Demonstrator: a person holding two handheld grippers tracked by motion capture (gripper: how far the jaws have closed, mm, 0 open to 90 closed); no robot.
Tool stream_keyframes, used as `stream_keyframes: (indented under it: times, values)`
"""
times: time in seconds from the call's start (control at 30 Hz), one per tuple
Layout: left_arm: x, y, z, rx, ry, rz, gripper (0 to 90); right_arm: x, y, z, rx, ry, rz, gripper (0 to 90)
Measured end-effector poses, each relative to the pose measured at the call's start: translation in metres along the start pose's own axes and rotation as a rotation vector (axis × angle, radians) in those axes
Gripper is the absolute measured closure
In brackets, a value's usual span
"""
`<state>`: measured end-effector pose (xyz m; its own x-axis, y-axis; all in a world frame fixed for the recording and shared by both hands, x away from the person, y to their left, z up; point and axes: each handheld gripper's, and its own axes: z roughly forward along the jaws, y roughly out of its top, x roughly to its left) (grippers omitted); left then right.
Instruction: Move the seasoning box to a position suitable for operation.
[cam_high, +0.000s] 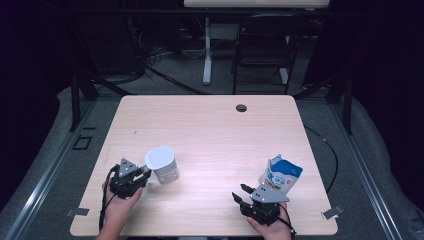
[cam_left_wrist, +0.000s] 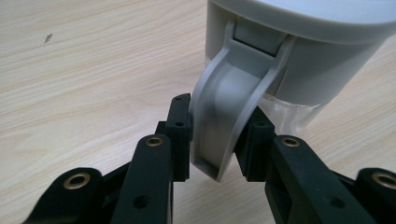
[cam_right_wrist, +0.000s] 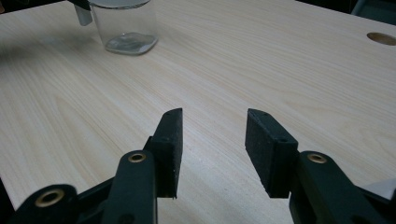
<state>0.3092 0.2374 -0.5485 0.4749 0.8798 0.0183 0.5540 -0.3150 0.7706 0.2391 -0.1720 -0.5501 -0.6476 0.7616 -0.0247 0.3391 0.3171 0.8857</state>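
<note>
Pale wood-grain laminate covers the table (cam_high: 210, 130), which has a small round cable hole (cam_high: 241, 108) near its far edge; beyond it we see a dark room with a black chair (cam_high: 262, 45) and a white desk leg (cam_high: 207, 50) on grey floor.

Our left gripper (cam_high: 131, 176) sits level near the table's front left, hand behind it, its jaws closed on the curved grey handle (cam_left_wrist: 224, 126) of the clear plastic jug with a white-grey lid (cam_high: 162, 164), which stands upright on the table.

Our right gripper (cam_high: 244, 196) rests at the front right with its jaws apart and nothing between them. Just beside it stands a blue-and-white opened pouch (cam_high: 281, 177); its print is too small for us to read.
</note>
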Motion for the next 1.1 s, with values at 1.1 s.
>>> stream_keyframes:
  times: [1.1]
  values:
    - [-0.065,0.003,-0.003,-0.005,-0.206,0.199,70.2,0.005,-0.003,-0.004,0.018,0.017,0.010,61.9]
